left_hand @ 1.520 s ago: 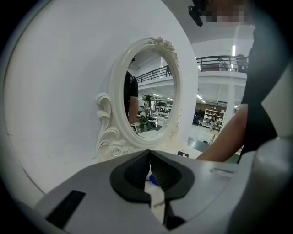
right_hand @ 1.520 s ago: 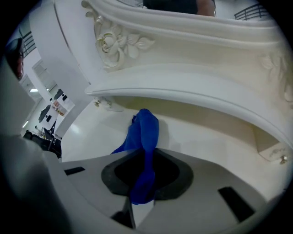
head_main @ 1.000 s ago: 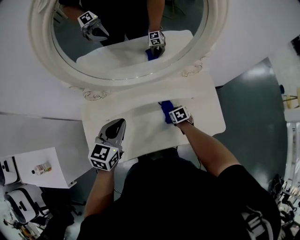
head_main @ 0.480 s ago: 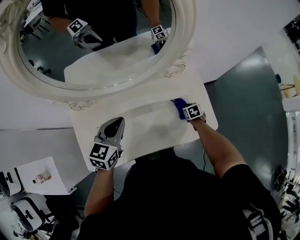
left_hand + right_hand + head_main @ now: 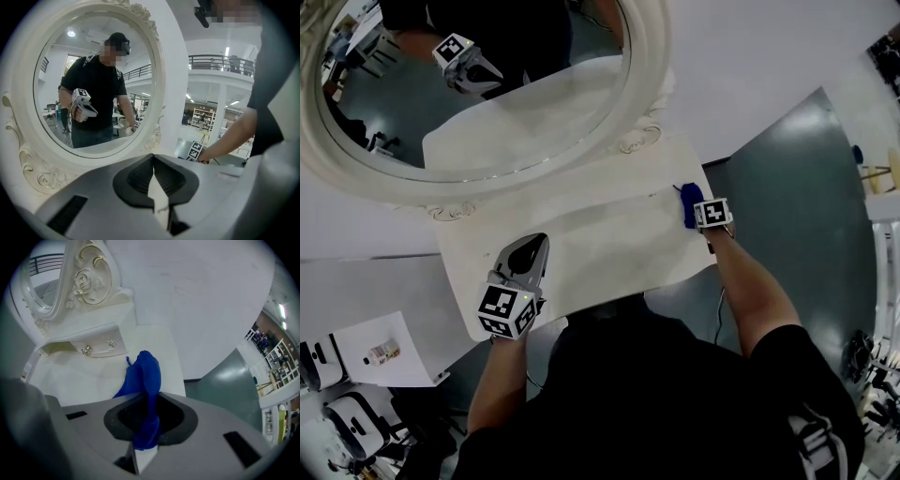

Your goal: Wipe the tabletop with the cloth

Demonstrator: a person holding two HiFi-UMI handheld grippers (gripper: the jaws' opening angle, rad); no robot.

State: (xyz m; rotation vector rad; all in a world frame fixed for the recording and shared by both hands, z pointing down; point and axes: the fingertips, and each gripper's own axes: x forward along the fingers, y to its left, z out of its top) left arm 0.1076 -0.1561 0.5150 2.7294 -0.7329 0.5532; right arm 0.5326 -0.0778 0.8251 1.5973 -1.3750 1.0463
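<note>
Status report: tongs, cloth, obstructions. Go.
Right tongs shut on blue cloth at right edge of tabletop. Left tongs shut, empty. Nothing in the way.

Count log:
- blue cloth: 1, far right
- tabletop: 1
- oval mirror: 1, far left
- grippers: 2, the left gripper and the right gripper
- drawer: 1
- knobs: 2
- small bottle: 1, near left

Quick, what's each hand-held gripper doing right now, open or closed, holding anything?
Left hand-held gripper: closed, empty.
Right hand-held gripper: closed on the blue cloth.
</note>
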